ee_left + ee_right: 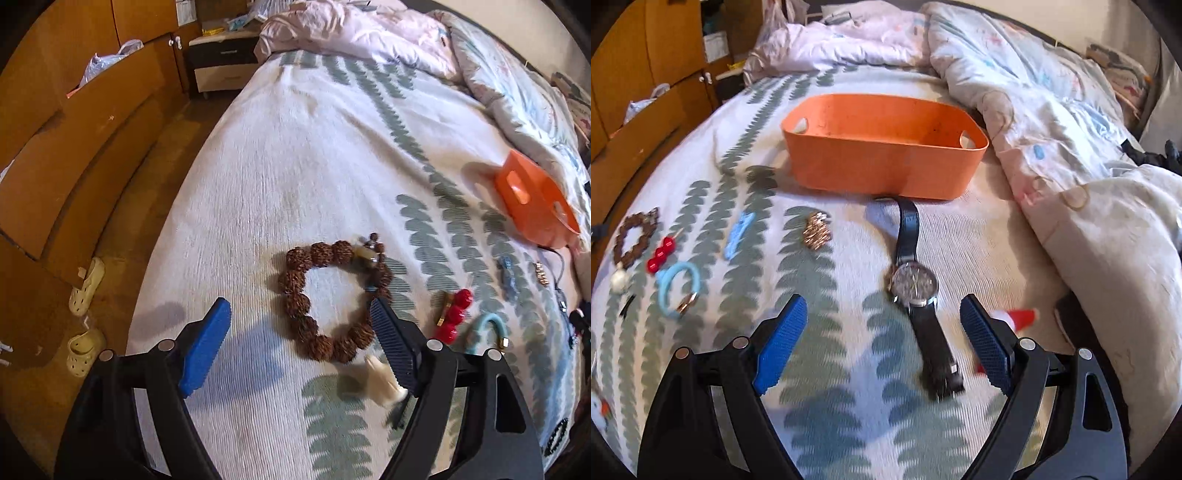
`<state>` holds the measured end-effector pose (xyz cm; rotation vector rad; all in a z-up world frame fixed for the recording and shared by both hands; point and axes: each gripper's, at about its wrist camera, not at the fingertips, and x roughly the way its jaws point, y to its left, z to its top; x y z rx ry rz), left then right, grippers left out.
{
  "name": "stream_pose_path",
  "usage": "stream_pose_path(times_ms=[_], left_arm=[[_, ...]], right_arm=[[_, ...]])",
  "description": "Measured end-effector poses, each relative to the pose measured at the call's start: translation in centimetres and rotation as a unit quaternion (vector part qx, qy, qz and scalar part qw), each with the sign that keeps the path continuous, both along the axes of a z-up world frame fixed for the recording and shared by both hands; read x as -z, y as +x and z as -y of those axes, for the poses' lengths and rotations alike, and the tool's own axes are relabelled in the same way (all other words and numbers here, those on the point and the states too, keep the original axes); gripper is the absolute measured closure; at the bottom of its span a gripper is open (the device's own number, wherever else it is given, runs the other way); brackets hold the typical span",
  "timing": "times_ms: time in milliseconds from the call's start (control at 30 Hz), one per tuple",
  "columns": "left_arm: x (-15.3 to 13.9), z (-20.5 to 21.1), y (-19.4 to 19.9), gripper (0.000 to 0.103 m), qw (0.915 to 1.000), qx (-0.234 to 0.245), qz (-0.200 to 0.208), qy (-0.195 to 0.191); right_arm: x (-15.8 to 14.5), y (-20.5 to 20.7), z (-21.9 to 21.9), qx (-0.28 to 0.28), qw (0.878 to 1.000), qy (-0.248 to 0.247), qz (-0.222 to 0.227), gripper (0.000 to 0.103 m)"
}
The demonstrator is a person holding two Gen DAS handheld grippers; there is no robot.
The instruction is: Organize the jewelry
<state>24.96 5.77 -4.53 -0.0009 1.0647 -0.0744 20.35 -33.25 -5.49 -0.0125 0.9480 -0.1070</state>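
Note:
A brown bead bracelet [328,295] lies on the bed, just ahead of my open, empty left gripper [301,314]; its right finger overlaps the bracelet's right side. A white charm [380,380], a red bead clip [454,314] and a light blue hair tie [487,328] lie to the right. My right gripper [882,314] is open and empty over a black-strapped wristwatch [914,286]. An empty orange basket [886,147] stands beyond the watch. A gold piece [817,230], a blue clip [738,232], the hair tie [677,288], the red clip [661,254] and the bracelet [635,234] lie left.
A rumpled quilt [1052,129] covers the bed's far and right side. A red and white item [1021,317] lies by the right finger. Wooden cabinets [74,147], a nightstand [221,62] and pale slippers [86,288] on the floor are left of the bed.

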Motion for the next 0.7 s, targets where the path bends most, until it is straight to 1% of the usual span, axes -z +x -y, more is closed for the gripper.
stream_pose_path(times_ms=[167,267,333,367,433,500,533,567,600,633,700], left_arm=[[1.7,-0.1,1.2,0.026,0.9997,0.001,-0.023,0.010],[2.6,-0.1,1.6,0.026,0.9993,0.002,-0.035,0.012],[2.7,-0.3,1.4,0.026,0.9992,-0.002,-0.037,0.013],[2.5,-0.4,1.2,0.026,0.9994,-0.003,-0.033,0.007],[1.5,-0.4,0.3,0.026,0.9999,-0.006,-0.014,-0.002],[0.0,0.0,-1.1,0.025,0.9998,-0.007,0.018,0.001],[-1.1,0.5,-2.1,0.019,0.9992,-0.001,0.040,0.007],[-1.8,0.8,-2.8,0.015,0.9982,0.001,0.059,0.012],[-2.9,1.2,-4.0,0.012,0.9960,0.004,0.087,0.017],[-3.6,1.6,-4.9,0.012,0.9940,0.005,0.106,0.026],[-4.3,2.1,-5.5,0.012,0.9915,0.007,0.122,0.045]], right_arm=[[1.8,2.3,0.4,0.015,0.999,-0.008,-0.028,0.017],[2.6,2.7,0.7,0.019,0.999,-0.007,-0.034,0.017],[2.2,2.1,1.0,0.020,1.000,-0.005,-0.021,0.017],[1.9,1.8,1.1,0.019,1.000,-0.002,-0.013,0.017],[0.5,0.7,1.3,0.018,1.000,0.007,0.016,0.017],[-0.8,-0.6,1.5,0.019,0.999,0.019,0.039,0.017],[-1.2,-1.0,1.5,0.018,0.999,0.025,0.044,0.017],[-1.7,-1.5,1.7,0.020,0.998,0.030,0.049,0.017],[-2.0,-1.9,1.6,0.022,0.998,0.033,0.051,0.017],[-2.2,-2.1,1.6,0.023,0.998,0.035,0.049,0.017],[-2.1,-2.9,1.6,0.030,0.998,0.038,0.039,0.017]])
